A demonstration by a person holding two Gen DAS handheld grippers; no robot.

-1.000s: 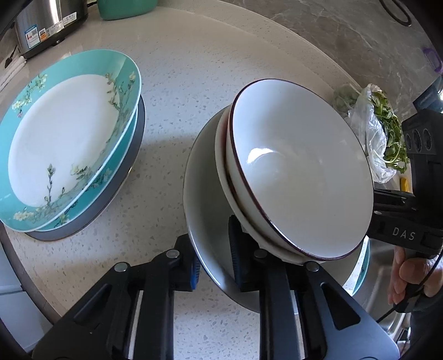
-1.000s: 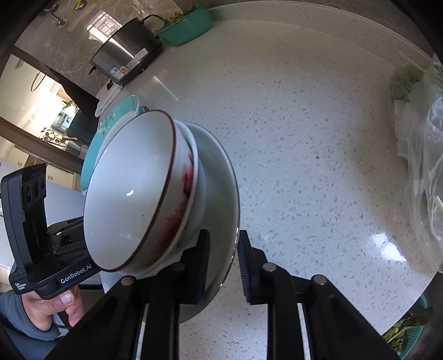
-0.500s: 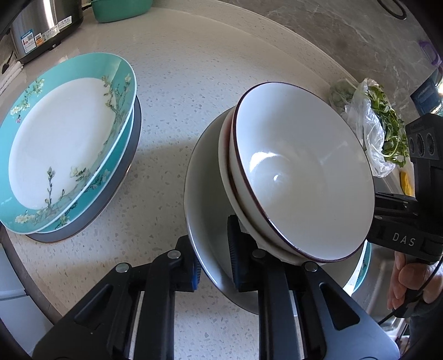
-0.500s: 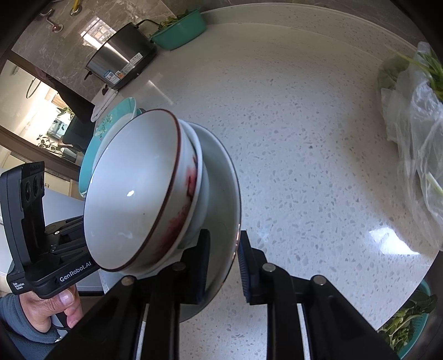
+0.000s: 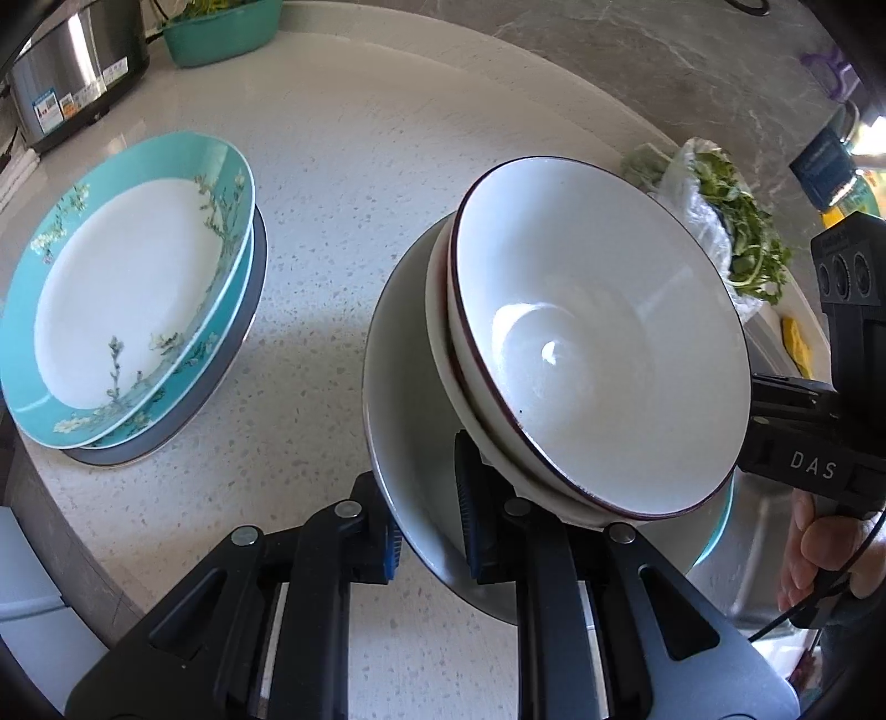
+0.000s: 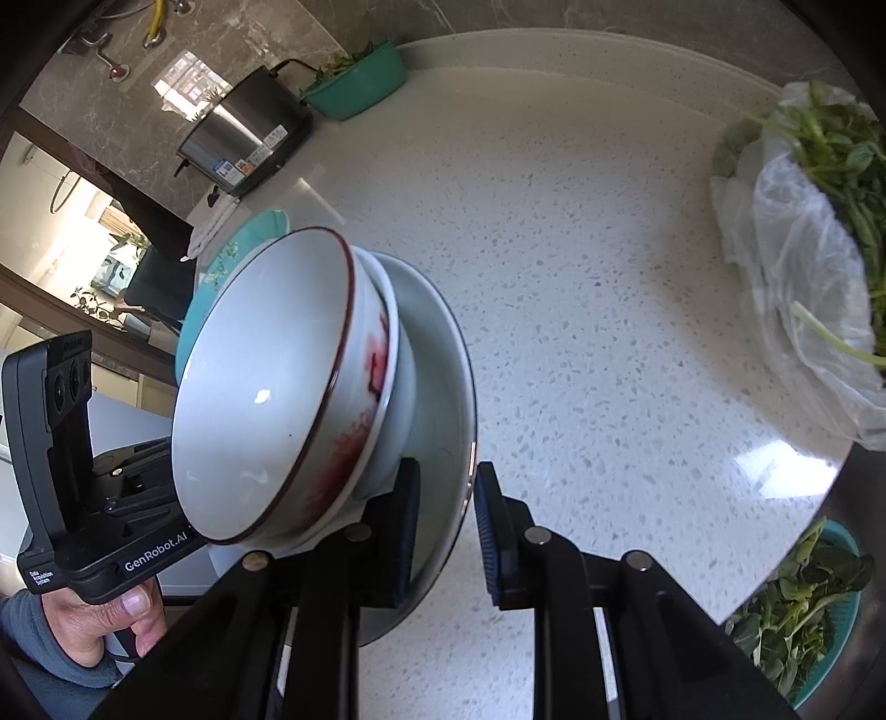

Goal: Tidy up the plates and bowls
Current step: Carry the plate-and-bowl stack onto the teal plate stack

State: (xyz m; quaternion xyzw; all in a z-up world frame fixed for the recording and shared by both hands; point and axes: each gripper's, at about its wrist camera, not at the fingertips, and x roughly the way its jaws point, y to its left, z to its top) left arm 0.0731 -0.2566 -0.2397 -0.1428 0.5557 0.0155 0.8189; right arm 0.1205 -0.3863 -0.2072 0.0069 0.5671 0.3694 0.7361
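Observation:
A grey plate (image 5: 404, 399) carries two nested white bowls (image 5: 598, 343) with dark red rims. It hangs tilted above the speckled counter (image 5: 354, 166). My left gripper (image 5: 426, 520) is shut on the plate's near rim. My right gripper (image 6: 443, 520) is shut on the opposite rim of the same plate (image 6: 443, 376), with the bowls (image 6: 266, 387) leaning left in that view. A stack of teal floral plates (image 5: 127, 288) on a dark plate lies on the counter at the left.
A steel rice cooker (image 5: 66, 72) and a teal basin of greens (image 5: 221, 27) stand at the back. A plastic bag of greens (image 6: 814, 266) lies at the right, and a teal colander of greens (image 6: 803, 615) sits near the counter's edge.
Both grippers have carried the plate and bowls a little toward me and to the right. The grip is unchanged.

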